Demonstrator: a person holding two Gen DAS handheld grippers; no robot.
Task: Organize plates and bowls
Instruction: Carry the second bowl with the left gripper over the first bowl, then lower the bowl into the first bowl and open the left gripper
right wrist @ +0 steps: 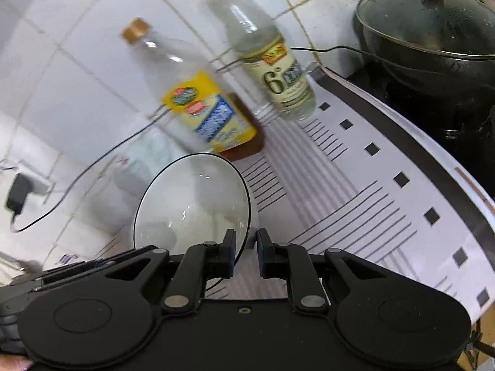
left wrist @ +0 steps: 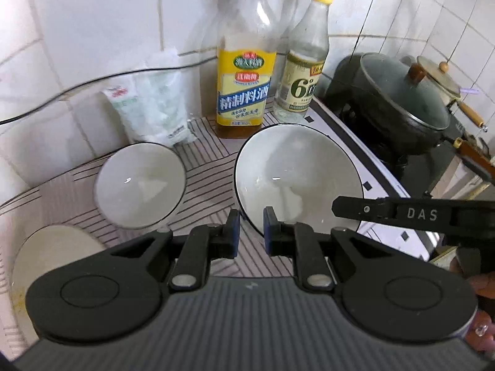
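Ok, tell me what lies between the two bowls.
Nothing stands there: in the left wrist view only bare striped counter shows between the small bowl and the large bowl.

White square wall tiles (left wrist: 92, 15) with pale grout lines close in the corner behind the tabletop (left wrist: 210, 160), whose covering is light with dark stripes and small black squares. A thin black cable (left wrist: 92, 82) runs along the wall to a black plug adapter (right wrist: 17, 196). To the right sits a dark stove (left wrist: 417, 167). Soft, even light gives faint shadows on the tiles.
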